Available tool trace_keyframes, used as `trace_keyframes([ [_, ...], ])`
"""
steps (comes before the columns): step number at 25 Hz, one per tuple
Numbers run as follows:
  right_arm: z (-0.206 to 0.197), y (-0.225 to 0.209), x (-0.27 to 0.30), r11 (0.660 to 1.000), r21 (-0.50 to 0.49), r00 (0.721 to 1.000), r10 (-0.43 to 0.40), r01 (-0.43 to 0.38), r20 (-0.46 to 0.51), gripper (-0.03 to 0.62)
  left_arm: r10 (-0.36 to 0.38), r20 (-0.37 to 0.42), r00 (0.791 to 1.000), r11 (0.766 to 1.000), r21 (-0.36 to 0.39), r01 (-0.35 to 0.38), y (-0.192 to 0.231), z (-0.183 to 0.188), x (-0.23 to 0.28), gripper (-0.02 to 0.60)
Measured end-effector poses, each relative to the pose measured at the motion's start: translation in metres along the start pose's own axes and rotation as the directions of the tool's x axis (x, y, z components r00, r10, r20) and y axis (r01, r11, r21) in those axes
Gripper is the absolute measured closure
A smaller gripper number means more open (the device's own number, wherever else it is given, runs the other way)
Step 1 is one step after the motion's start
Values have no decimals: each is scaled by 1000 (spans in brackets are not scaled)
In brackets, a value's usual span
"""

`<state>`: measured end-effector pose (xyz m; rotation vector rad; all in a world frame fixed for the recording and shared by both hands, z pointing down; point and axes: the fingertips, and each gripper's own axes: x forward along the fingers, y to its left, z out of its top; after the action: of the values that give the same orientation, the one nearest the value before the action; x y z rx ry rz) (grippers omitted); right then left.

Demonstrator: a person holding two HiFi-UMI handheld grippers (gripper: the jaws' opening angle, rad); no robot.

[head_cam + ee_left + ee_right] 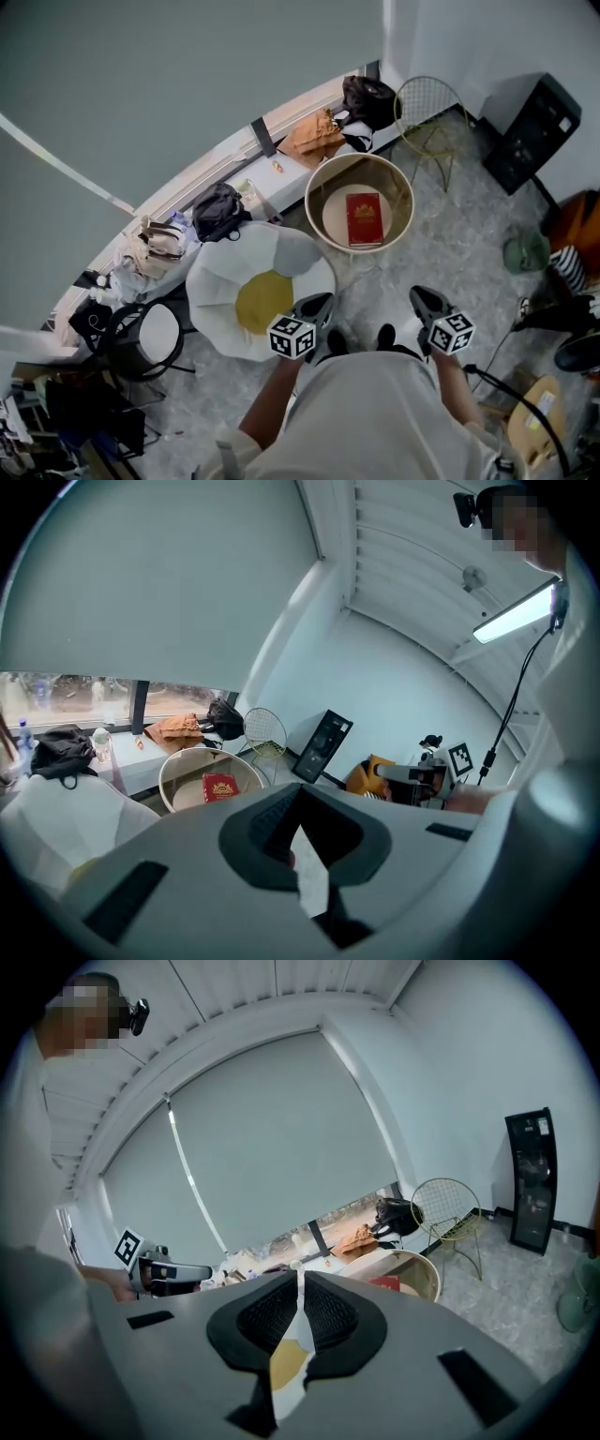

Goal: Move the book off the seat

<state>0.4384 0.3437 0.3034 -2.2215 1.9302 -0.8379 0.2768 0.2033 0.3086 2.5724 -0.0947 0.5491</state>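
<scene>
Book [365, 218]: red, lying flat and cover up near the middle of the seat.
Seat [313, 192]: round tub chair with a high beige rim, standing on the floor [450, 244].
Left tongs [322, 302]: closed tight, holding nothing, well short of the book.
Right tongs [419, 294]: closed and empty too, pointing toward the seat.

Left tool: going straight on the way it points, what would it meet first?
Probably bare floor just beside the round seat, short of the black panel; depth is unclear.
</scene>
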Motion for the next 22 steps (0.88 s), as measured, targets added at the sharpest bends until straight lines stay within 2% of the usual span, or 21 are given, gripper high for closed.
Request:
trace_keyframes([
  [9,11,-13,-8,1000,8,999,31,-31,-19,545,55,50,997,998,-29,-53,-8,10,10,580],
  [22,12,-29,-13,999,20,999,40,-39,-26,545,61,26,998,998,-28,-60,-18,5,23,580],
])
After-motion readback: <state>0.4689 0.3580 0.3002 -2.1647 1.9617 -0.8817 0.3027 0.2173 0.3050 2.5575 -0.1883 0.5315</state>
